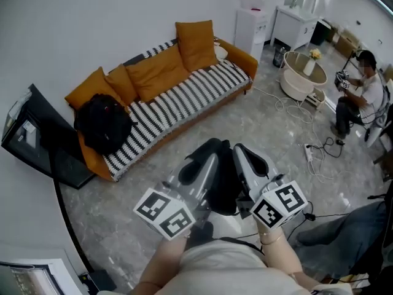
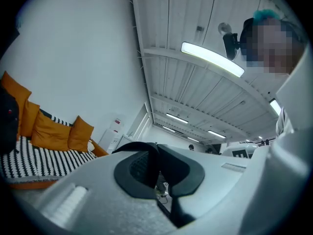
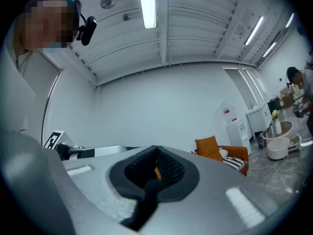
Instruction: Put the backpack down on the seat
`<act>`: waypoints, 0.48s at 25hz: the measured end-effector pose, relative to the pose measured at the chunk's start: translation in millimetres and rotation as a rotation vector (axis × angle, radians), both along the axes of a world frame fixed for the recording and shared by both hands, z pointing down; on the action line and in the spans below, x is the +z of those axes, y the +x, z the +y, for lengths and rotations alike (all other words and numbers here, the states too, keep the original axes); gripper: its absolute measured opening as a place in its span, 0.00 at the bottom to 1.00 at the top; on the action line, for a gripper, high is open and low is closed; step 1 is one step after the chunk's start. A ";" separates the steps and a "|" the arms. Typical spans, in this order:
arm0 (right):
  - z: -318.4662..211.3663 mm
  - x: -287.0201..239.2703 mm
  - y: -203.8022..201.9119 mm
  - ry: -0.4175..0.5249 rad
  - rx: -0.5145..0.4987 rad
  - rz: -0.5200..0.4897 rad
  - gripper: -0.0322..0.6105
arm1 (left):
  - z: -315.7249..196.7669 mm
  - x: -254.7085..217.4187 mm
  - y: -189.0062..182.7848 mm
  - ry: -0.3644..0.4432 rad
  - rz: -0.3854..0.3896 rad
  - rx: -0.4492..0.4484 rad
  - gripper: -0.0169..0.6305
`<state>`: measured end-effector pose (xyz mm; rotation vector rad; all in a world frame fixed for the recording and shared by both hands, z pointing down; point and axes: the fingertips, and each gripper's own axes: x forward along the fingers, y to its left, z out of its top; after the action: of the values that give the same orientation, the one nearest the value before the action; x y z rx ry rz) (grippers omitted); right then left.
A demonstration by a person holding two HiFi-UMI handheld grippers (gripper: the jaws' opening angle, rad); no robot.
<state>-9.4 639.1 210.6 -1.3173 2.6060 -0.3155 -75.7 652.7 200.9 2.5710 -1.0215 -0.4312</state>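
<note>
Head view, nearest first: the left gripper [image 1: 206, 157] and the right gripper [image 1: 249, 160] sit side by side close to the person's body. Both point roughly level, jaws together on nothing. Well apart, ahead and leftward across the floor, the black backpack [image 1: 103, 123] slumps on the striped sofa's [image 1: 196, 94] left end against an orange cushion [image 1: 92, 88]. The left gripper is slightly nearer to it.

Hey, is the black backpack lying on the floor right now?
No, the backpack rests on the striped seat of the sofa, at its left end in the head view.
</note>
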 end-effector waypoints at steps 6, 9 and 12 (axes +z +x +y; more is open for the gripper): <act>-86.2 -4.4 -31.9 0.013 -0.014 0.015 0.05 | -96.6 -18.9 -31.8 0.009 0.088 0.015 0.04; -117.8 -4.5 -41.4 0.019 -0.002 0.023 0.05 | -130.6 -21.8 -38.4 0.021 0.083 0.029 0.05; -143.6 -1.5 -45.6 0.007 0.010 0.027 0.05 | -160.0 -19.8 -44.4 0.007 0.085 0.032 0.04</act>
<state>-54.9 495.5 209.1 -1.3416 2.6189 -0.2889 -120.1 492.7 181.2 2.5474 -0.9499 -0.5318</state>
